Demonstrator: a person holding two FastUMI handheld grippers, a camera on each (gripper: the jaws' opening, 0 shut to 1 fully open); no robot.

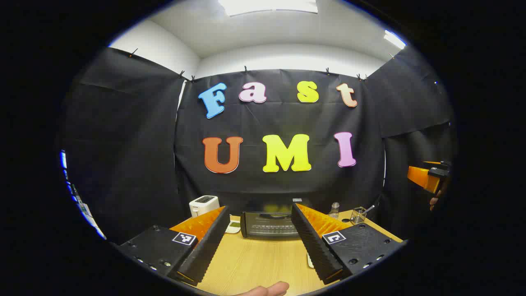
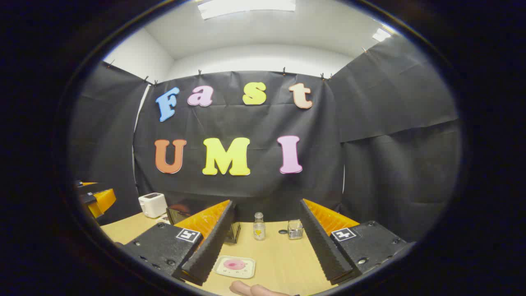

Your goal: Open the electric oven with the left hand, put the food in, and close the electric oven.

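While both claws hang open above the worktop (image 1: 254, 263), left claw (image 1: 259, 236) faces the closed electric oven (image 1: 269, 225) at the far edge, right claw (image 2: 267, 240) above the food plate (image 2: 235, 266) near the front edge

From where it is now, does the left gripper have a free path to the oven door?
Probably yes. The left gripper is open and aimed at the closed oven, which sits framed between its fingers. Bare table lies between them, with nothing in the way.
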